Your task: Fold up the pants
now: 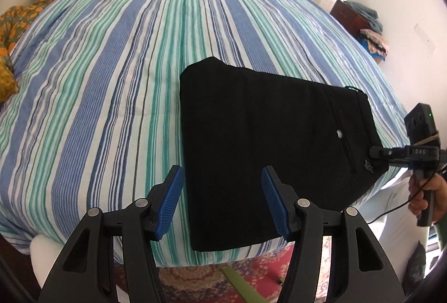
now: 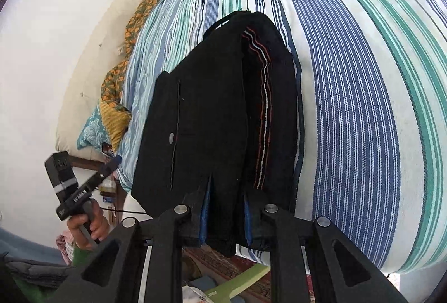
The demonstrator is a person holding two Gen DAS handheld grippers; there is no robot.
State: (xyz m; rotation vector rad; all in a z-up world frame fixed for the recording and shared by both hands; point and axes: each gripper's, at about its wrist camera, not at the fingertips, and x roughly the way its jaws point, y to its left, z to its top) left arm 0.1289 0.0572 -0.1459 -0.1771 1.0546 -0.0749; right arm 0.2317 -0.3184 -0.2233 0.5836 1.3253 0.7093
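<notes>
Right, one pair of black pants [image 1: 259, 152], folded into a thick packet, lies on the striped bedspread [image 1: 111, 79] at the lower right of my left wrist view, near the bed's edge. Two grippers are in play. My left gripper [image 1: 222, 202] hangs above the packet's near corner with its two blue pads [image 1: 170, 202] well apart and nothing between them. My right gripper [image 2: 225, 215] is closed down on the waistband end, cloth bunched between its pads at the bottom centre of the right wrist view. One white button [image 2: 171, 137] shows beside a pocket slit; red and white stripes [image 2: 262, 107] run along the inside band. Lettering on the right tool, seen at the right edge of the left view, reads roughly "DAS". One orange floral cloth [image 1: 36, 9] lies upper left.
</notes>
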